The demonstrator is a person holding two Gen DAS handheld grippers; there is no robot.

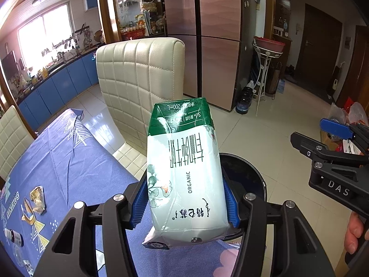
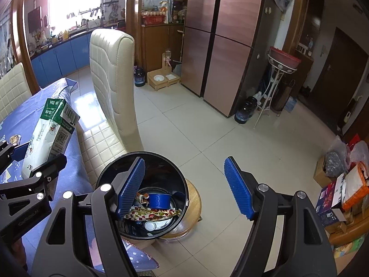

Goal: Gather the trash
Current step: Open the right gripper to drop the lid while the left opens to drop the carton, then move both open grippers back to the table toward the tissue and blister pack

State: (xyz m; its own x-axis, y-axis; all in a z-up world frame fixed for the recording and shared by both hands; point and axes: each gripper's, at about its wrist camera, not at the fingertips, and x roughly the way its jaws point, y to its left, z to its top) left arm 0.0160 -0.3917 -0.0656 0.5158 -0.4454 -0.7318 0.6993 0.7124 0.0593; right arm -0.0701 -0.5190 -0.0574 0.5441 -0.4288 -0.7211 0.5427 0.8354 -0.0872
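Note:
My left gripper (image 1: pixel 185 203) is shut on a white and green milk carton (image 1: pixel 184 166) and holds it over the table's right edge, next to a black trash bin (image 1: pixel 251 173). The carton also shows in the right wrist view (image 2: pixel 50 133), left of the bin (image 2: pixel 115 168). The bin stands on a wooden stool (image 2: pixel 193 200) and holds a blue tin, wrappers and a can. My right gripper (image 2: pixel 184 184) is open and empty above the bin's right rim and the floor. It also shows in the left wrist view (image 1: pixel 322 136).
A blue patterned tablecloth (image 1: pixel 69 161) covers the table, with crumpled wrappers (image 1: pixel 37 198) and a small bottle (image 1: pixel 13 236) at its left. A cream chair (image 1: pixel 138 80) stands behind the bin. Boxes and bags (image 2: pixel 341 184) lie on the floor at the right.

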